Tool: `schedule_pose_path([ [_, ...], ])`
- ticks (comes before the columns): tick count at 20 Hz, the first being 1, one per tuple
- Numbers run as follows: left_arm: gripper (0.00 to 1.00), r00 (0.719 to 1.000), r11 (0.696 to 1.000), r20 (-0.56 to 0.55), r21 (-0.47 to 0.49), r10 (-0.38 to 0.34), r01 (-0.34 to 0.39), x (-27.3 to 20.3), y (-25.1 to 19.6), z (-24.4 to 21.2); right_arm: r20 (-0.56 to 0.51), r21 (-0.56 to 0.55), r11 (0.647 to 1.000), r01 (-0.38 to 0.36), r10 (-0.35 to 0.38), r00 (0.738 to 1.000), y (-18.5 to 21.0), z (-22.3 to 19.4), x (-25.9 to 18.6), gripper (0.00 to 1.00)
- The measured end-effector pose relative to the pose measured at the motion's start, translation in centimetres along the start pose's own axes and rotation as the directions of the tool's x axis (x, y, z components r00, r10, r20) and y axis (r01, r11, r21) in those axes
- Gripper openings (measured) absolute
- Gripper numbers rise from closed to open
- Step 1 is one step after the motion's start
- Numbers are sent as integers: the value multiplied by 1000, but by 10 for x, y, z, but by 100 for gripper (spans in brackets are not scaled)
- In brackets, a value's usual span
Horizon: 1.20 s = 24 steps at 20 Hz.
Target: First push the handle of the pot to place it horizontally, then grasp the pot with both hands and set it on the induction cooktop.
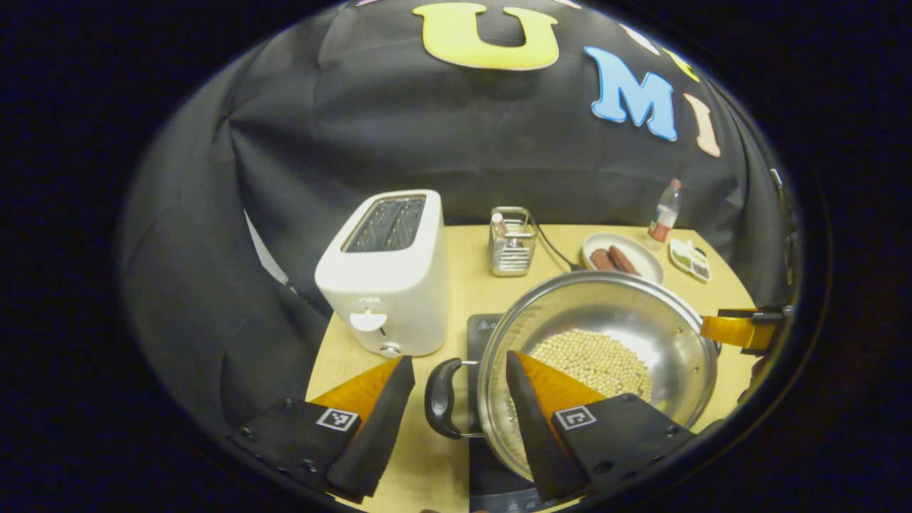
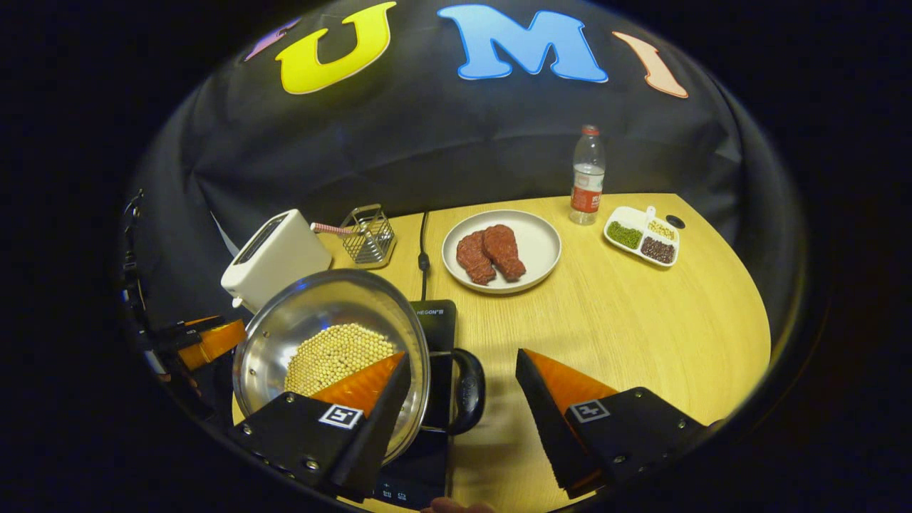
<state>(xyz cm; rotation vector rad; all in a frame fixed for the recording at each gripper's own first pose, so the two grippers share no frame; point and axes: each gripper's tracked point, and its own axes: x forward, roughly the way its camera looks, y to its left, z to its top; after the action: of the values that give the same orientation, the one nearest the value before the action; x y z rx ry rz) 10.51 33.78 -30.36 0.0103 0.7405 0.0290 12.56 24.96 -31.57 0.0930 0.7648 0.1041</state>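
Looking along your left gripper (image 1: 459,399), you can see its two fingers spread wide, with the pot's (image 1: 627,320) black side handle (image 1: 443,397) sitting in the gap between them. One finger is out over the table (image 1: 470,271), and the other reaches over the rim, above the beans (image 1: 595,360). Neither finger looks like it is pressing on anything.

Your right gripper (image 2: 462,399) is wide apart too. The other black handle (image 2: 467,392) sits between its fingers in the same way, with one finger over the pot's (image 2: 331,313) rim and one out over the table (image 2: 641,313).

The pot looks like it is over the dark induction cooktop (image 2: 436,317), which peeks out from under it on both sides. I cannot tell if the pot is resting flat on it or is a little above it.

So the two handles lie in a line across the pot, one on each side, and each hand is right at its own handle. If the pot is already down, I think the job is nearly done.

Near the back are a white toaster (image 1: 385,278), a wire rack (image 1: 511,242), a plate of meat (image 2: 501,251), a bottle (image 2: 587,174) and a small dish of beans (image 2: 641,235).
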Motion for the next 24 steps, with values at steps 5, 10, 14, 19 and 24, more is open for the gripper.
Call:
schedule_pose_path([
  [5,96,976,992,215,-112,-30,55,-57,-66,68,151,19,1000,0,-2,989,-29,44,-58,90],
  [10,97,911,980,409,-160,-44,119,-137,-145,128,343,-26,1000,-11,19,939,-60,109,-135,89],
  [14,97,843,991,538,-97,-25,92,-207,-193,179,474,-42,999,-14,33,880,-84,158,-199,90],
  [19,99,774,995,633,-55,-25,77,-267,-250,223,578,-35,999,-3,23,816,-113,194,-267,89],
  [24,95,755,997,656,-54,-1,49,-289,-285,227,629,-50,999,18,17,777,-143,209,-306,89],
])
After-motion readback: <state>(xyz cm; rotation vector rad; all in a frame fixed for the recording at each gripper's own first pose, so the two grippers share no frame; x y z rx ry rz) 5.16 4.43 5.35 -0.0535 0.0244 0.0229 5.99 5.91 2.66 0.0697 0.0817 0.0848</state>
